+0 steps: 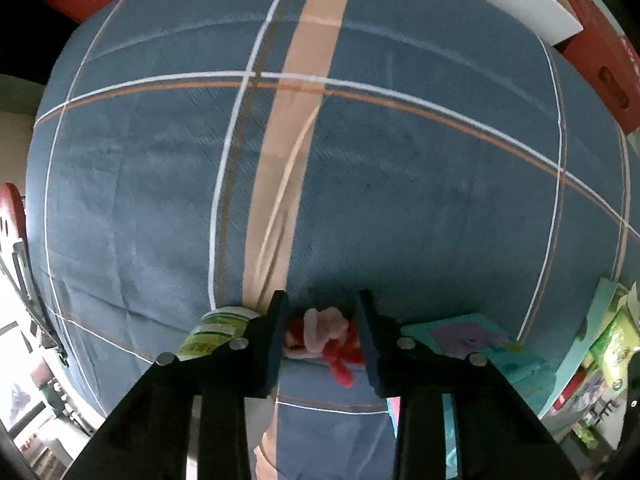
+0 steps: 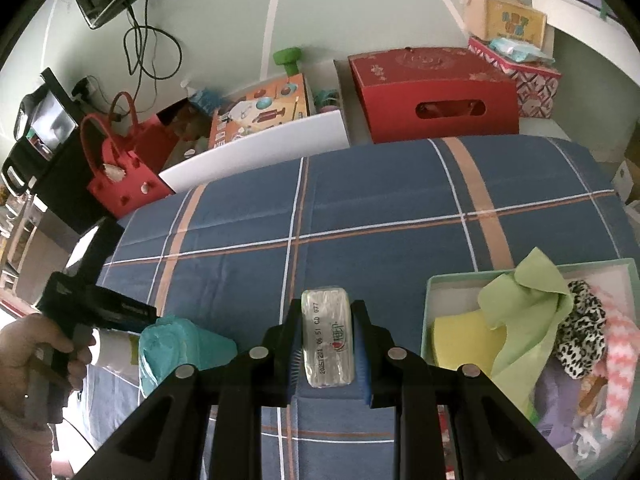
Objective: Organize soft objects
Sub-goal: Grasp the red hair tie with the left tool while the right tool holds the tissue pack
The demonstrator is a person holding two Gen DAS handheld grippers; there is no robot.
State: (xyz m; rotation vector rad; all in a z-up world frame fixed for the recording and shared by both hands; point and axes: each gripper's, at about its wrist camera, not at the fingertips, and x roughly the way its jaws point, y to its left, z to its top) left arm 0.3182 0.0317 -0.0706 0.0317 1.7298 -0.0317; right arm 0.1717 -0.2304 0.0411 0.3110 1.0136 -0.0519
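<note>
**Sorting partly done: one pack in hand, one fluffy piece under the left jaws**

I take the pale green open box [image 2: 436, 280] on the blue checked bedcover [image 2: 360, 208] as my landmark. Inside it I already count a light green cloth [image 2: 524, 300], a yellow sponge-like pad [image 2: 464, 340], a leopard-print fuzzy piece [image 2: 582, 328] and a pink-and-white knitted strip [image 2: 620, 360]. I judge the job roughly half done, as several items remain outside the box.

My right gripper [image 2: 326, 344] is clenched on a clear-wrapped white tissue pack [image 2: 328, 340], held above the cover just left of the box and tilted downward toward it. This pack has yet to go in.

My left gripper [image 1: 322, 332] points straight down at the cover, its jaws flanking a pink and red fluffy chenille bundle [image 1: 320, 336]. Whether the pads already press on it, I cannot tell. In the right wrist view the left gripper stands well left of the box, gripped by a hand [image 2: 36, 352], beside a teal plastic bag [image 2: 176, 344].

A green-labelled white cylindrical container [image 1: 212, 332] beside the bundle also remains unsorted.
</note>
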